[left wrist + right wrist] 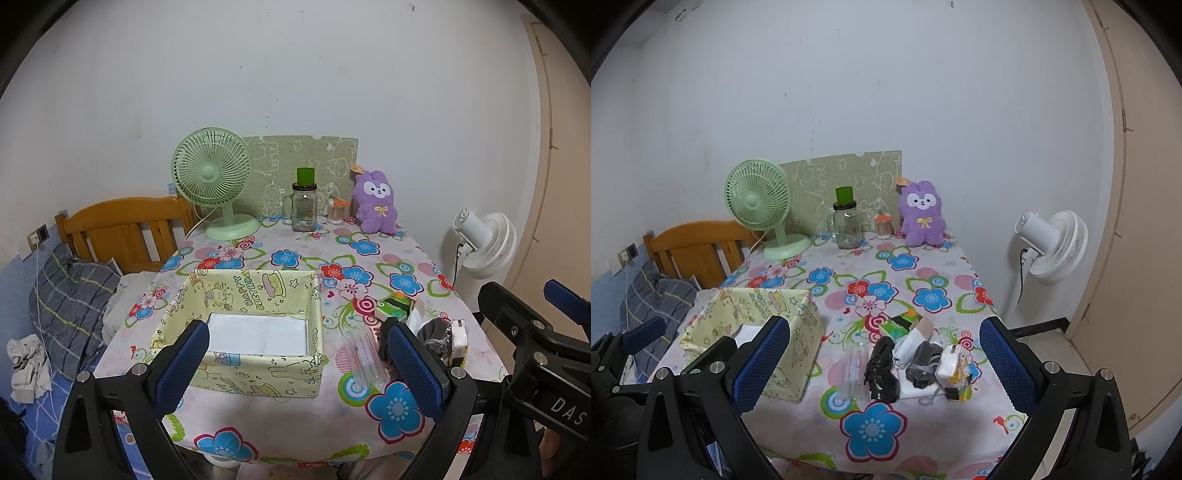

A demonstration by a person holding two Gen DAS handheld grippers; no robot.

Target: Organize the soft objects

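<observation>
A yellow cartoon-print storage box (258, 354) (764, 332) sits open on the flowered table, with only a white bottom showing inside. To its right lies a cluster of soft things: a black rolled cloth (882, 369), a grey rolled cloth (923, 363), a white bundle (908, 343), a tissue pack (955, 369), a green tissue pack (899, 323) and a clear plastic packet (853, 373). My left gripper (299, 369) is open and empty, in front of the box. My right gripper (882, 365) is open and empty, in front of the cluster.
At the table's back stand a green desk fan (214, 184), a glass jar with a green cap (304, 206), a small swab jar (338, 212) and a purple plush toy (375, 203). A bed with a wooden headboard (122, 229) is left. A white floor fan (1052, 247) stands right.
</observation>
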